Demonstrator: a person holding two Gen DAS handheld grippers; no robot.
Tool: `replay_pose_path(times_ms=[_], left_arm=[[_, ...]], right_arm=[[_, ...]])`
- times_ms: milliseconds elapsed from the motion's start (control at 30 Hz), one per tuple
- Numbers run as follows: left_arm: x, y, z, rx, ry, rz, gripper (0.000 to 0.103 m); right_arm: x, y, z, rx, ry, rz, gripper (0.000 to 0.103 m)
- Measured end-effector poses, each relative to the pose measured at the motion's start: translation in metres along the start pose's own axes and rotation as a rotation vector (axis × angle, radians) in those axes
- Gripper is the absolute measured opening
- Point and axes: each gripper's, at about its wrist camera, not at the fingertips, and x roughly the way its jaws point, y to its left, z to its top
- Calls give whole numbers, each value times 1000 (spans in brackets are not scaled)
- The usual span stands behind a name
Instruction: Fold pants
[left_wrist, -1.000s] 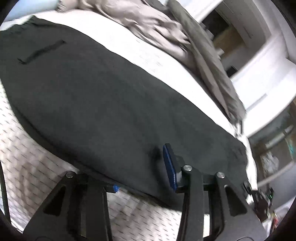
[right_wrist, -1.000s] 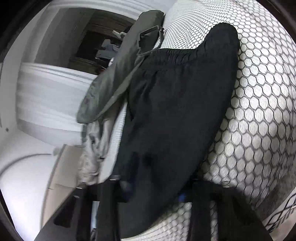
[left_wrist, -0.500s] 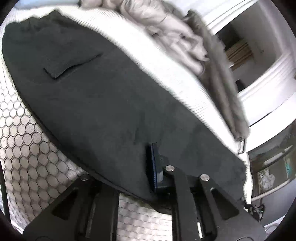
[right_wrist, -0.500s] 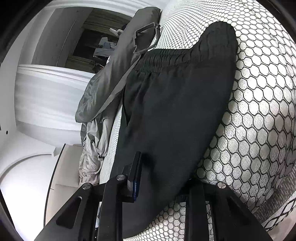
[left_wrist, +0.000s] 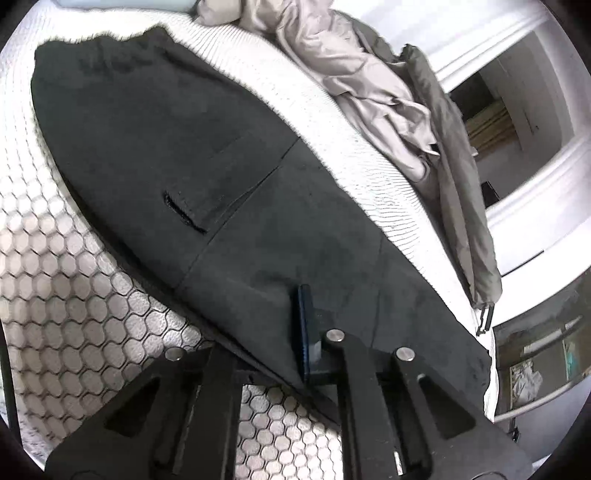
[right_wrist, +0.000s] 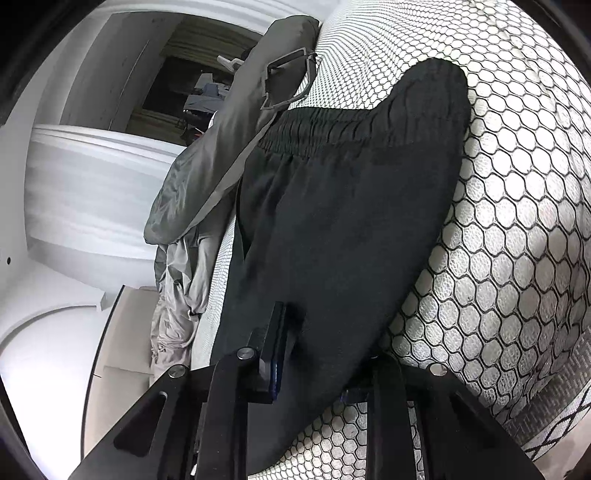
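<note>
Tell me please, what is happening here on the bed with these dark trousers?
A person is folding black pants laid flat on a bed cover with a hexagon pattern, using a handheld gripper in each hand. The left gripper has just closed on the near edge of the cloth. The right gripper also has the fabric between its fingers, at another part of the edge. Crumpled grey clothes lie beside the pants. No fold is made yet.

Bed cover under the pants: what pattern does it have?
Black hexagon outlines on white bed cover; clearest in the right wrist view.
</note>
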Motion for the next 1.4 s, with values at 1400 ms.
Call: replay_pose_path(times_ms=[1400], left_arm=[[-51, 106, 77, -86, -120, 190, 10]], right_arm=[[-1, -1, -2, -24, 3, -24, 21]])
